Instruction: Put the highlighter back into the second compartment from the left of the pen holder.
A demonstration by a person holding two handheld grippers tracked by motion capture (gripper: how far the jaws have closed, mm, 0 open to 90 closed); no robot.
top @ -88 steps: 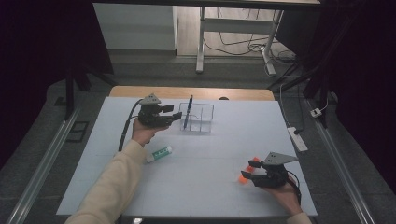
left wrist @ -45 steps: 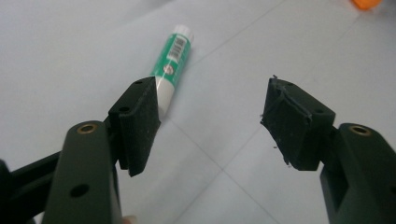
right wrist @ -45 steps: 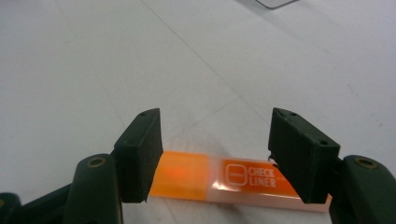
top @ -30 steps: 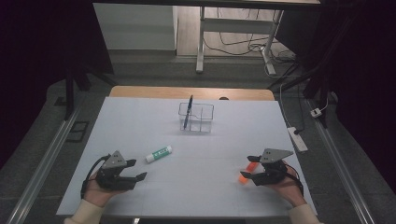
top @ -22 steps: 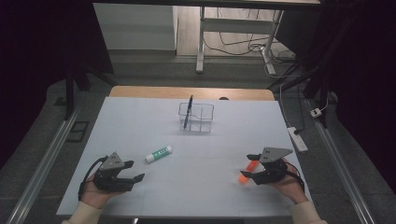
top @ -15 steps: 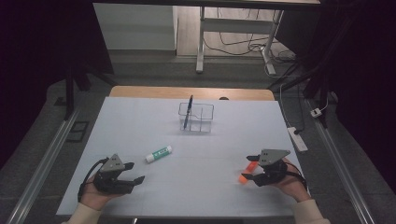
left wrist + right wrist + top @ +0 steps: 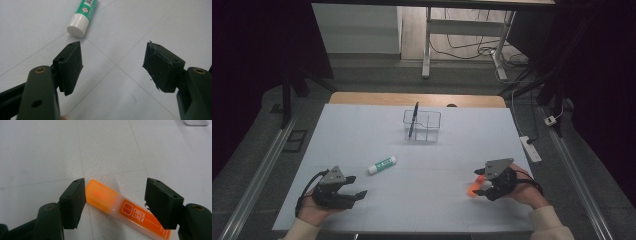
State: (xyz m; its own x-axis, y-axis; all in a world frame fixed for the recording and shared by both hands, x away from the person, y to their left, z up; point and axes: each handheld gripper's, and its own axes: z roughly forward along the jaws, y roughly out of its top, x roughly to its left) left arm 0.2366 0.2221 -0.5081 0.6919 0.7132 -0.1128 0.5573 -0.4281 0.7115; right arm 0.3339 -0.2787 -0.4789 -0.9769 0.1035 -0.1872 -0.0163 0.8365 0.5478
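Highlighter [image 7: 125, 211] between the jaws of my right gripper [image 7: 115, 202], lying slantwise on the white table [image 7: 362, 130]; the jaws stand wide, the orange cap end just beside the left pad, perhaps brushing it, the right pad apart from the barrel, so nothing is gripped yet. I judge I have straddled it this way so one squeeze will catch it across the barrel. My left gripper [image 7: 113, 72] hangs low over the bare table, jaws spread and empty, with the glue stick [image 7: 83, 15] lying just beyond its tips, white cap toward me: a parked, waiting pose. Farther up the table stands the clear organizer [image 7: 422, 125], a pen [image 7: 413, 120] upright in its left compartment, probably where the loose things belong. About three seconds ago my left gripper was up beside the organizer; it now sits at the near left edge, and the right has barely shifted.
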